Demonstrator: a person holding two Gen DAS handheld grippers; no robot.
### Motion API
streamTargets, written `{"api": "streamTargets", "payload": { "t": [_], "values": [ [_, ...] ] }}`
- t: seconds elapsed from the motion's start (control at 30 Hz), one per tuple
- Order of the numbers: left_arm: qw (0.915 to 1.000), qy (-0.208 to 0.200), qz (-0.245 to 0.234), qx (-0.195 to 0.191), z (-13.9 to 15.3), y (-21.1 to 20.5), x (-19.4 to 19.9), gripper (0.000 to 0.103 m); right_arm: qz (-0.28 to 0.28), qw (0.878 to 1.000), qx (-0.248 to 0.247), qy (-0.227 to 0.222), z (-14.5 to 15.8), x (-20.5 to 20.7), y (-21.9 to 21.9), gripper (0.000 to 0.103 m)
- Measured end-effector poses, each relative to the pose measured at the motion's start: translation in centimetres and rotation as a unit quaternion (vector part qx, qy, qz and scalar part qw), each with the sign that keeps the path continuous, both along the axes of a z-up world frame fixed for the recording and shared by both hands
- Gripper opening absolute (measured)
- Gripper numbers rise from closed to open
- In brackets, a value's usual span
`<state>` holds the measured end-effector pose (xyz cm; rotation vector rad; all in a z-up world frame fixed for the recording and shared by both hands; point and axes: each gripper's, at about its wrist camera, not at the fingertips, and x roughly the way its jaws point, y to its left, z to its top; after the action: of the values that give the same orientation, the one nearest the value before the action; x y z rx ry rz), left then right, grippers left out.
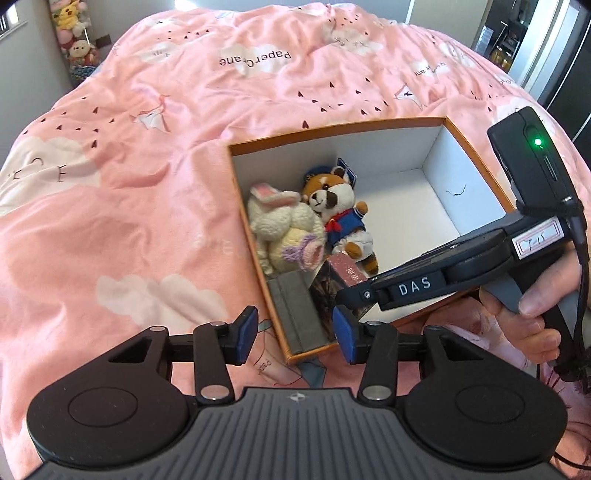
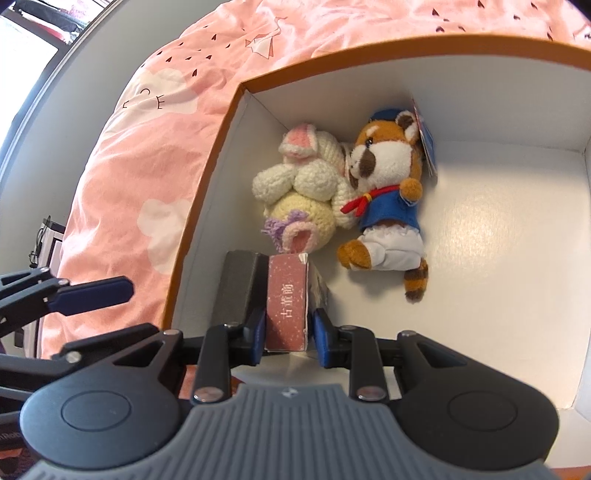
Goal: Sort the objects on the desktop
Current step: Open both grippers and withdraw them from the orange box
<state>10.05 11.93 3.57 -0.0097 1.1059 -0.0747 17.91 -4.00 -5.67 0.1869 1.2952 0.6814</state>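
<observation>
While my right gripper [image 2: 289, 334] reached down into the near corner of the orange box [image 1: 334, 130], its blue pads sat on either side of a small red book [image 2: 287, 302] standing on edge; the left pad touched the cover, but I could not tell whether the right one pressed or merely stood beside it. My left gripper [image 1: 295, 334] hovered above that same near corner with its jaws apart and nothing between them. My hand [image 1: 532, 314] showed in the left wrist view, wrapped around the right tool's handle.

Just beside the red book, against the box's left wall, stood a dark grey case [image 2: 240, 288], the two touching along their sides. Beyond them, a crocheted cream rabbit [image 2: 301, 184] lay on the white floor of the box by the left wall, its pink-lined ear toward the far left corner. Pressed against the rabbit lay a plush raccoon [image 2: 388, 199] in a blue sailor top and white shorts, head toward the far wall, striped tail pointing back toward me. The right half of the box floor held nothing else.

The box rested on a bed under a pink quilt [image 1: 147, 147] printed with paper cranes. Past the bed's far left corner, some plush toys [image 1: 72, 33] were stacked.
</observation>
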Motion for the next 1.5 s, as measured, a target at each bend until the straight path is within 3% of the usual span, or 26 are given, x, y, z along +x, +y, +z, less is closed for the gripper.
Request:
{"api": "streamTargets", "payload": {
  "t": [0.27,0.53,0.63,0.8,0.97,1.23,1.5],
  "values": [
    [0.9995,-0.005,0.021,-0.024,-0.2,1.0,-1.5,0.053,0.003,0.999,0.014,0.033,-0.5,-0.3,1.3,0.033],
    [0.9984,-0.036,0.037,-0.023,-0.4,0.6,-3.5,0.053,0.013,1.0,0.018,0.018,-0.5,-1.0,1.3,0.038],
    [0.9956,-0.073,0.053,-0.025,0.1,0.4,-4.5,0.053,0.019,1.0,0.011,-0.017,0.9,-1.7,0.7,0.038],
    [0.9889,-0.139,0.051,-0.008,1.7,-1.3,-6.3,0.053,0.037,0.993,0.018,-0.113,4.8,-4.2,-1.8,0.038],
    [0.9898,-0.132,0.012,-0.051,2.0,-3.3,-7.4,0.053,0.032,0.98,0.007,-0.196,7.6,-8.1,-5.6,0.038],
    [0.9893,-0.117,-0.021,-0.084,0.5,-6.5,-8.8,0.053,-0.047,0.97,-0.026,-0.237,8.3,-13.0,-12.0,0.038],
    [0.9849,-0.104,-0.006,-0.138,-0.5,-8.5,-8.6,0.053,-0.128,0.964,-0.076,-0.22,5.8,-16.2,-16.2,0.038]
  ]
}}
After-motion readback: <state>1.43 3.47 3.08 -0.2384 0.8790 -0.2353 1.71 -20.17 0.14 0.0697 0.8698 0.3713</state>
